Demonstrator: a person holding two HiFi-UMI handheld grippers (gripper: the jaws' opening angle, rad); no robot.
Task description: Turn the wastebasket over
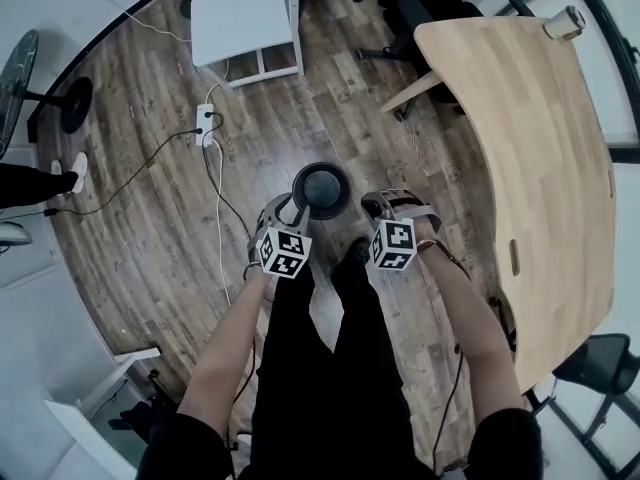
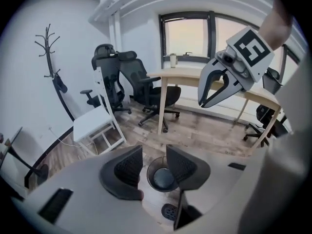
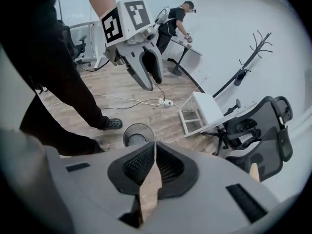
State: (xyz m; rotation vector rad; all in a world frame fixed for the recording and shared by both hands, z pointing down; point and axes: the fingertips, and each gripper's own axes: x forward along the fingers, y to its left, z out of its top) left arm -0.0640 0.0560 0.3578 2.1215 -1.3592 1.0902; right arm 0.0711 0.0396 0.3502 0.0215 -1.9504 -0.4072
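While the wastebasket stands on the wooden floor with its open mouth up, we see both tools held above it and clear of it. In the head view it shows between the two, just past their tips. The left hand-held gripper has its jaws partly apart with nothing between them. In the left gripper view we look down through that gap onto the basket's round rim on the floor below. The right hand-held gripper has its jaws closed almost pad to pad and grips nothing. In the right gripper view the wastebasket lies just beyond the jaw tips, a little to their left.

Closest to the basket we find the person's legs in black trousers, with one shoe planted just beside it. Farther out on the floor a power strip lies with cables running off it. Beyond that stands a small white table. To the right a curved wooden worktop carries a cup near its far end. Black office chairs stand by the worktop, and a coat stand leans at the wall. Another person stands well apart across the room.
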